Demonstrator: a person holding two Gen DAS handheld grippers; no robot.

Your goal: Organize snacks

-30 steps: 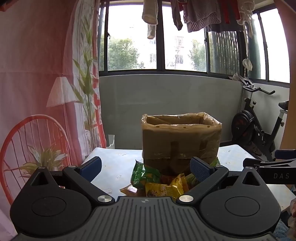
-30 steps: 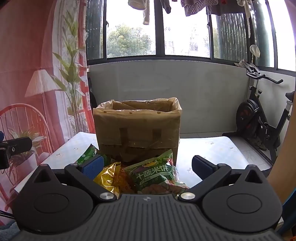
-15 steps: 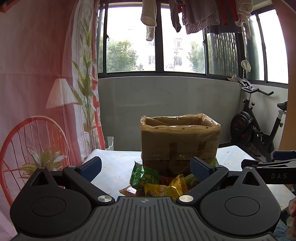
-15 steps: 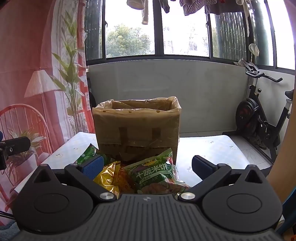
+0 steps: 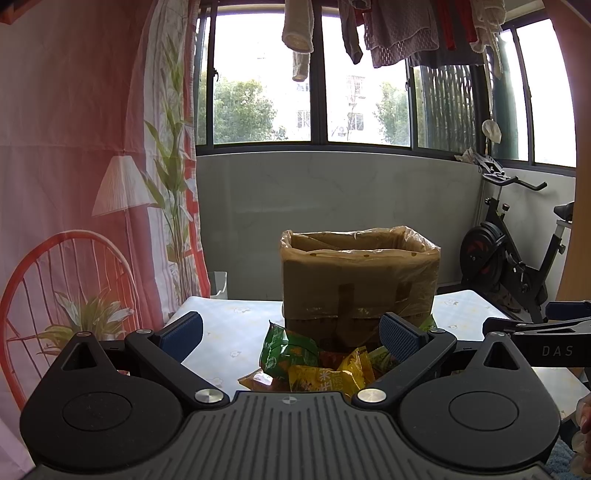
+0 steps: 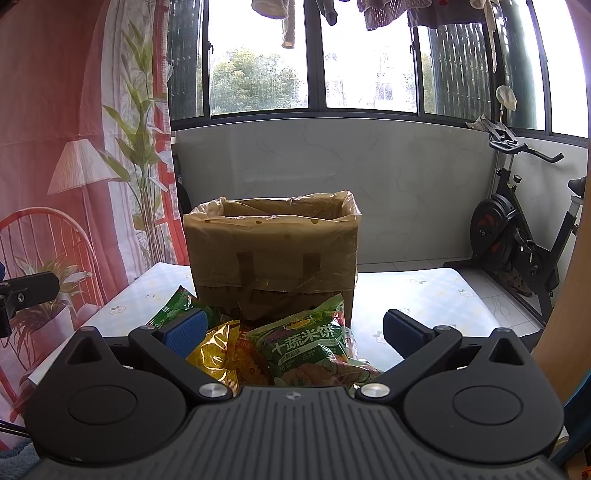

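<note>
A cardboard box lined with clear plastic stands open on the pale table; the right wrist view shows the box too. In front of it lies a pile of snack packets: a green packet and a yellow one on the left view, a green rice-cracker packet and a yellow packet on the right view. My left gripper is open, hovering short of the pile. My right gripper is open too, with the packets seen between its fingers but not held.
An exercise bike stands at the right beyond the table. A printed pink curtain hangs on the left. Laundry hangs over the window. The right gripper's side shows at the left view's right edge.
Both views have tilted slightly upward, so the box and packets sit a bit lower in frame. Both grippers remain open and nothing on the table moved.
</note>
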